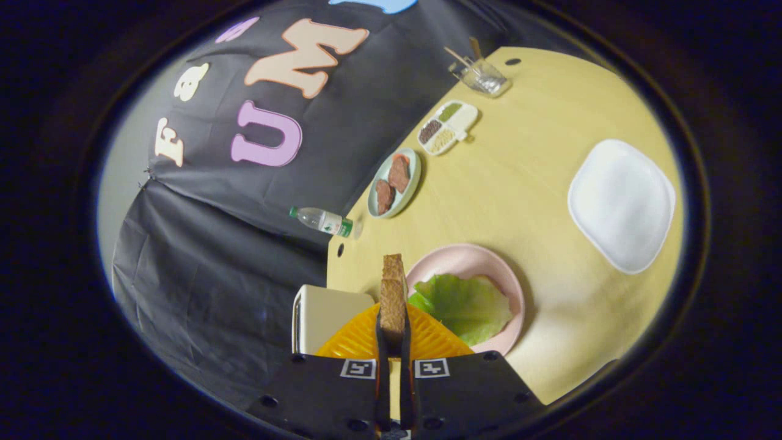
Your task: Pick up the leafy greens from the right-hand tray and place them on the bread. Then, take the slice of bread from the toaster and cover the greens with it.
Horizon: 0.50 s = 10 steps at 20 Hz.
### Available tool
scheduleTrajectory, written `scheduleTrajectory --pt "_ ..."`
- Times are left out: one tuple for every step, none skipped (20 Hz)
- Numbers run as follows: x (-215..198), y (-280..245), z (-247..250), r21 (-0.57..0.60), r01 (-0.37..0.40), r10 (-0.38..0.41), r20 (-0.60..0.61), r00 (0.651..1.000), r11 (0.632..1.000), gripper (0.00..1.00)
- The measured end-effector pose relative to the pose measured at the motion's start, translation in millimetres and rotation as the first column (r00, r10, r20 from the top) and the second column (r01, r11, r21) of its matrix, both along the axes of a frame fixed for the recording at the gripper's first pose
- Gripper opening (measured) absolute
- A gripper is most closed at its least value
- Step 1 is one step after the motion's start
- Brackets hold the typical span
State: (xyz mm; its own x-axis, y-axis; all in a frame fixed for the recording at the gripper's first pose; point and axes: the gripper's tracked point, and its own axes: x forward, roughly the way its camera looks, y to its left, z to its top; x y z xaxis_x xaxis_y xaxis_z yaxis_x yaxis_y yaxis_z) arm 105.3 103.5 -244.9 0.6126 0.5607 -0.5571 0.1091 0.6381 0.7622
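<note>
Item: tongs [394, 333], fingers pressed on both faces of a thin brown toasted bread slice [393, 292] held edge-on. Just ahead, beside them: crinkled green lettuce leaf [465, 304] on a round pale pink plate [482, 260]. Below: white toaster [327, 315]. You lower the slice flat, squarely over the leaf.

A brown, speckled bread slice [393, 299] sits edge-on in the closed gripper [394, 333]. Bright green lettuce [465, 305] lies on a pale pink plate [489, 260]. The table [519, 183] is light yellow wood. A white plate [622, 205], a cream toaster [324, 315], a ridged orange tray [427, 342].
</note>
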Motion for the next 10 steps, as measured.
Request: scheduleTrajectory --pt "-4.2 2.7 -7.8 0.023 -0.001 0.002 -0.018 1.0 1.0 0.09" --pt "-4.2 3.6 -16.4 0.027 -0.002 0.003 -0.031 1.0 1.0 0.09" --pt "-5.4 2.0 -24.0 0.013 -0.005 0.005 -0.042 0.999 1.0 0.09" --pt "-5.9 -0.6 -32.4 -0.011 -0.008 0.007 -0.049 0.999 1.0 0.09" --pt "-6.2 -2.5 -36.0 -0.024 -0.007 0.006 -0.049 0.999 1.0 0.09" --pt "-4.4 -4.5 -38.4 -0.037 -0.001 0.0 -0.049 0.999 0.999 0.09" --pt "-1.6 -6.1 -42.7 -0.054 0.005 -0.007 -0.049 0.999 0.999 0.09" --pt "0.5 -10.0 -49.1 -0.085 0.006 -0.011 -0.052 0.999 0.996 0.09" --pt "1.6 -13.1 -59.2 -0.131 -0.003 -0.004 -0.052 0.999 0.991 0.09" --pt "1.3 -18.2 -67.6 -0.181 -0.016 0.007 -0.05 0.999 0.983 0.09"
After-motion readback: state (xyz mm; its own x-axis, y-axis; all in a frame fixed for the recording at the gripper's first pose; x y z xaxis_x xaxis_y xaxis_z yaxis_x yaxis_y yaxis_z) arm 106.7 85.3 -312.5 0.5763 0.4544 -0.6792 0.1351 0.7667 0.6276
